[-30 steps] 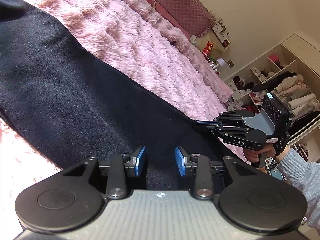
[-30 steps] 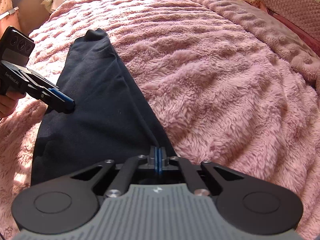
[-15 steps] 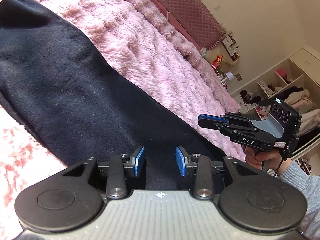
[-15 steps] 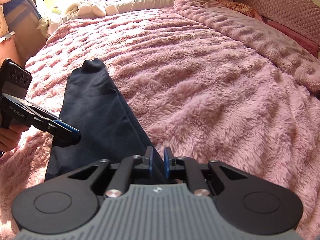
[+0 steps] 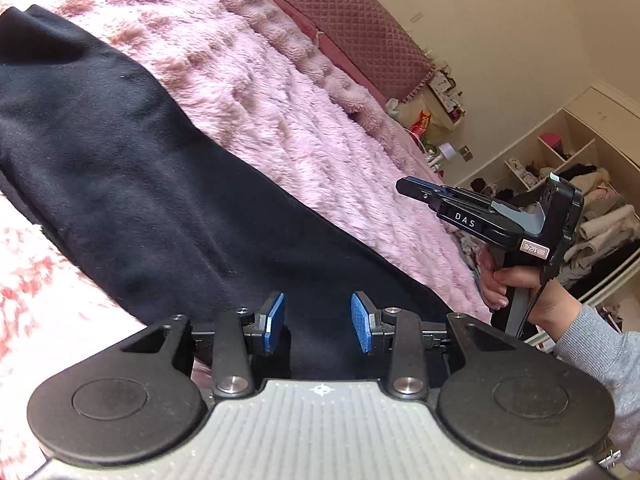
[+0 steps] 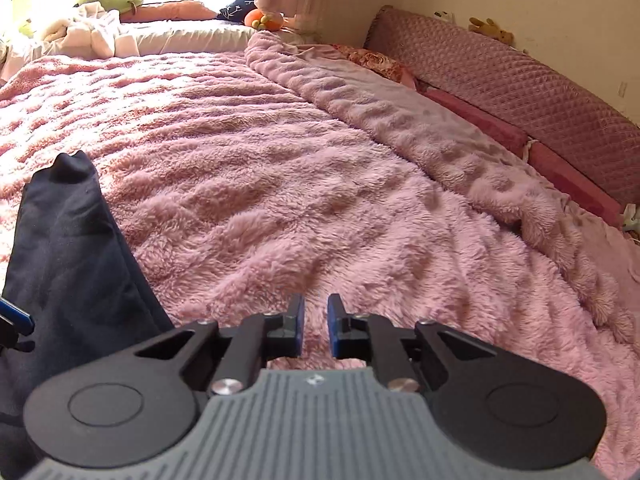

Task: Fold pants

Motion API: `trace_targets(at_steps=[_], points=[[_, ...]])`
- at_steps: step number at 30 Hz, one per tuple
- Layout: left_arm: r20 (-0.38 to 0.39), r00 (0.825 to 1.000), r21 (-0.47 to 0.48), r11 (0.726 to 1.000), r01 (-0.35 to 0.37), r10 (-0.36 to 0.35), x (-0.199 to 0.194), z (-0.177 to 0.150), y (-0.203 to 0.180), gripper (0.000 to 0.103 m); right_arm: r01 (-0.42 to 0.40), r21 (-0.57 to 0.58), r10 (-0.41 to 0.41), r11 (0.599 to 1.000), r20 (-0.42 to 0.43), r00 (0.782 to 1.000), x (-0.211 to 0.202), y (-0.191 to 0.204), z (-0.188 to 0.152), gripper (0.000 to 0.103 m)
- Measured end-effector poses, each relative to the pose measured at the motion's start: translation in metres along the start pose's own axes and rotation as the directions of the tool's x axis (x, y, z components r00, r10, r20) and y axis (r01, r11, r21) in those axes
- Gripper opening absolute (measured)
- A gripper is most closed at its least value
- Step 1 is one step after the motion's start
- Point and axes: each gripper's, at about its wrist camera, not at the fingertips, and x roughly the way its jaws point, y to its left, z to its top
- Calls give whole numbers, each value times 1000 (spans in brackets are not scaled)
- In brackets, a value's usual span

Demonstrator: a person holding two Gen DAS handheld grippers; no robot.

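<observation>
Dark navy pants (image 5: 160,184) lie folded lengthwise as a long strip on the pink fluffy blanket (image 5: 280,112). My left gripper (image 5: 318,326) is open and empty, low over the near end of the pants. My right gripper (image 6: 316,324) is open and empty over bare blanket, just right of the pants (image 6: 68,248). The right gripper also shows in the left wrist view (image 5: 412,188), raised above the blanket beside the pants' edge. A blue fingertip of the left gripper (image 6: 16,318) shows at the left edge of the right wrist view.
A quilted mauve headboard (image 6: 520,80) and a bunched fold of blanket (image 6: 400,120) run along the right. Pillows and soft toys (image 6: 108,20) lie at the far side by the window. Shelves full of clothes (image 5: 580,200) stand beyond the bed.
My right gripper has opened, let go of the pants' edge, and lifted up and to the right off the fabric. My left gripper has stayed open and drawn back slightly.
</observation>
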Motion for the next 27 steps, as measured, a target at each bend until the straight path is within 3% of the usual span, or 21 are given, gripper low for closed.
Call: trace_targets(at_steps=[3,5,7,11,15,19,21,22,23,27], points=[[5,999,63,997,34,-34,3,-13,-26,41,-10,-10,10,1000,-34,999,-49,-22,-20,16],[-16,998,45,997,64,-64,11,-24,-40,41,-24,-5,23,1000,-70,997,-76,-37,-38,38],[-46,995,26,995,92,-91,22,-35,-55,41,-3,-7,2,1000,-102,995,-102,-52,-62,45],[-85,989,34,992,121,-118,49,-60,-84,41,-47,0,46,999,-200,979,-133,-72,-118,46],[-141,988,86,993,76,-63,82,-91,-101,41,-99,38,106,994,-281,954,-134,-87,-166,45],[-124,992,160,986,35,-15,94,-95,-110,41,-159,79,175,984,-303,937,-120,-99,-187,47],[-128,991,128,991,49,-33,96,-95,-104,41,-213,70,225,974,-279,934,-115,-104,-188,42],[-128,991,111,992,62,-47,95,-96,-100,41,-243,45,246,969,-260,934,-115,-106,-189,15],[-128,990,100,992,73,-60,95,-97,-96,40,-244,23,241,969,-263,934,-113,-107,-190,0],[-125,990,130,988,79,-63,94,-99,-96,40,-281,26,278,959,-267,923,-108,-116,-186,0]])
